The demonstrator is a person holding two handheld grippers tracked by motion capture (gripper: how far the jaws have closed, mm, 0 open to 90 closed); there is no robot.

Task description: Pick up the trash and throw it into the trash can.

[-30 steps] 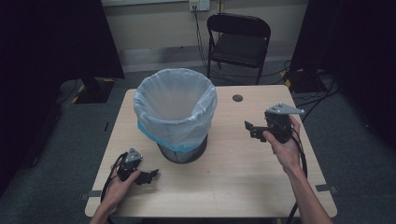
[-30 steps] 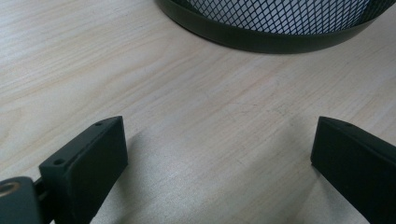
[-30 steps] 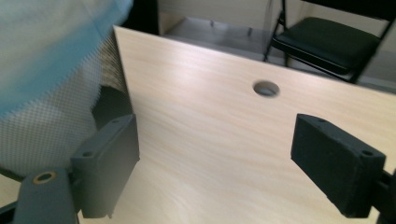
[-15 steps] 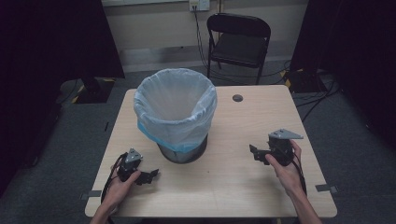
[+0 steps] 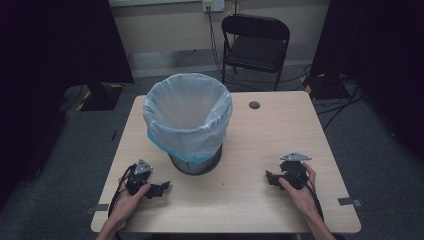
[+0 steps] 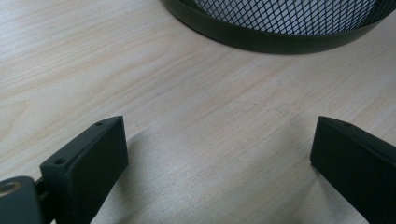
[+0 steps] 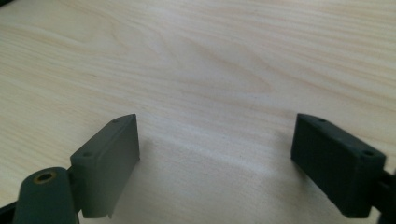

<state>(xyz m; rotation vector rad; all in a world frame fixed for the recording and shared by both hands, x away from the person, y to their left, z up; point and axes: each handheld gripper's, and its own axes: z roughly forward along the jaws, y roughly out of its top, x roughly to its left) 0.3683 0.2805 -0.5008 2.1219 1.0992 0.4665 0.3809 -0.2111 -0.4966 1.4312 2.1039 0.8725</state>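
Black and blocky, the two jaws of the left gripper [image 6: 219,158] are seen spread wide in the left gripper view, with nothing but bare pale wood grain between them. Just ahead of them the dark curved base rim and black wire mesh wall of a round waste bin [image 6: 285,21] are shown, close to the jaws but apart from them. In the right gripper view the jaws of the right gripper [image 7: 215,154] are likewise held wide apart over the light wooden worktop [image 7: 224,56], and nothing is gripped.

From the high view, the left gripper [image 5: 161,188] is seen low on the near left part of the worktop [image 5: 280,130], held by the person's left hand [image 5: 127,200], its jaws directed to the right toward the bin's foot. The right gripper [image 5: 272,178] is held by the right hand [image 5: 297,192] at the near right, its jaws directed left, well apart from the bin. A grey three-cornered plate is carried on top of each gripper.

The bin [image 5: 187,122] is stood upright left of the worktop's centre, its long axis vertical and its mouth opened upward. It is lined with a pale translucent plastic bag [image 5: 165,137], folded down over the rim, with a blue edge shown along the hanging part. A small dark round disc [image 5: 254,105] is set in the far part of the worktop. Beyond the worktop a black folding chair [image 5: 257,45] is placed on the grey floor.
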